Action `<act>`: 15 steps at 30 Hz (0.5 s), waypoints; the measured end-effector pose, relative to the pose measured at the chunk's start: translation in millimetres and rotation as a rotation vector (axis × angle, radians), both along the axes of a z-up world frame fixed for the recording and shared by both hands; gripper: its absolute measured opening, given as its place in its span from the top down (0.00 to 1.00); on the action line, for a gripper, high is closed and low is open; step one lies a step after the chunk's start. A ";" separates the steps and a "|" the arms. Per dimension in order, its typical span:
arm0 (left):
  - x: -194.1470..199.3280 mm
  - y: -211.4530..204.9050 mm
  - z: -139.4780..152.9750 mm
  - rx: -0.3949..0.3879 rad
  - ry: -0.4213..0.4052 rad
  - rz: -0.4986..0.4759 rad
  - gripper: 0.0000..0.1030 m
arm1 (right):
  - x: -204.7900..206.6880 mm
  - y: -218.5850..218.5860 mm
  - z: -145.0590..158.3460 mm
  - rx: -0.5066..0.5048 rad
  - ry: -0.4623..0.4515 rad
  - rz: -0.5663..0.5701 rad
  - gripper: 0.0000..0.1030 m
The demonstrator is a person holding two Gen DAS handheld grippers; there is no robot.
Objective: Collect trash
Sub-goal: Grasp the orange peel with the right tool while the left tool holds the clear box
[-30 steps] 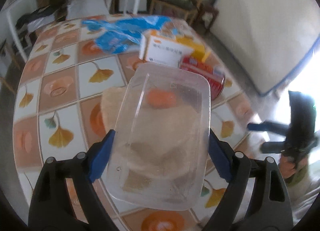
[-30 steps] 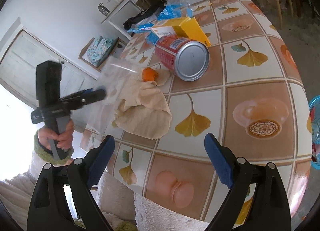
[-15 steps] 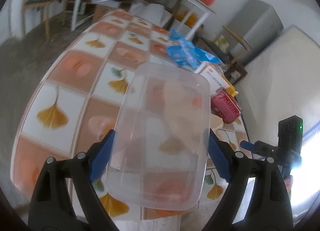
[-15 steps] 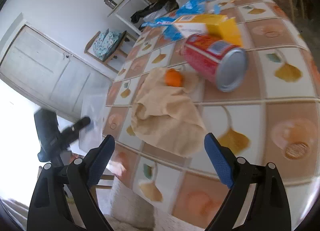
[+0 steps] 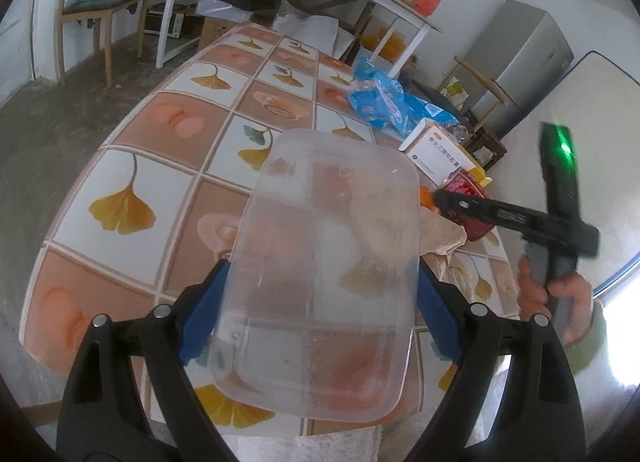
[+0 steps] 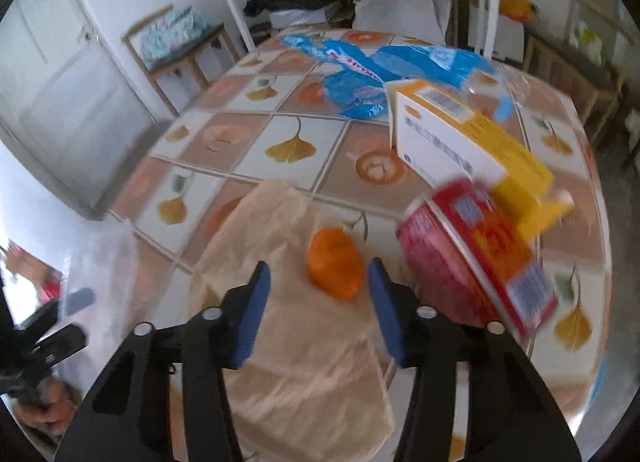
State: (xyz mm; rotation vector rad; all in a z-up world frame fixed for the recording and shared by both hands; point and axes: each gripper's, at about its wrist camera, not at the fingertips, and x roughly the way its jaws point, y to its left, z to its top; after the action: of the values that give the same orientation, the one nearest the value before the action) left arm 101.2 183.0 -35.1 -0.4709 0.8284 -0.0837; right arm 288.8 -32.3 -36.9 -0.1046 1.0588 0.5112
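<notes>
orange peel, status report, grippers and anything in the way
Left gripper shut on clear tub. Right gripper closing, open around orange peel on paper. Red can close beside.

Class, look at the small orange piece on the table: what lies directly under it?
The orange piece rests on a crumpled beige paper bag. The table beneath is hidden by the bag.

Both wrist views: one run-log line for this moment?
left tongs: shut on clear plastic container | right tongs: closing, open over orange peel on beige paper
</notes>
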 end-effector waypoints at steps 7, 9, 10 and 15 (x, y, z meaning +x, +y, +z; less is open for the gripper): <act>4.6 1.2 -4.1 -0.028 -0.004 -0.016 0.18 | 14.5 17.0 -16.9 -0.155 -0.014 0.035 0.58; 5.4 1.4 -5.2 -0.032 -0.003 -0.020 0.18 | 15.1 21.1 -19.3 -0.176 -0.007 0.046 0.58; 6.0 1.5 -5.7 -0.034 -0.002 -0.022 0.18 | 15.7 23.9 -21.6 -0.199 -0.007 0.052 0.58; 6.1 3.0 -6.4 -0.044 -0.005 -0.023 0.18 | 13.8 32.3 -26.1 -0.259 -0.014 0.084 0.58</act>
State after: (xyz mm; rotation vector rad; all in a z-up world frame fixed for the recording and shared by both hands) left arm 107.4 186.0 -41.5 -0.5030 0.8287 -0.1242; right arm 302.5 0.0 -63.0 -0.3817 1.1068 0.4456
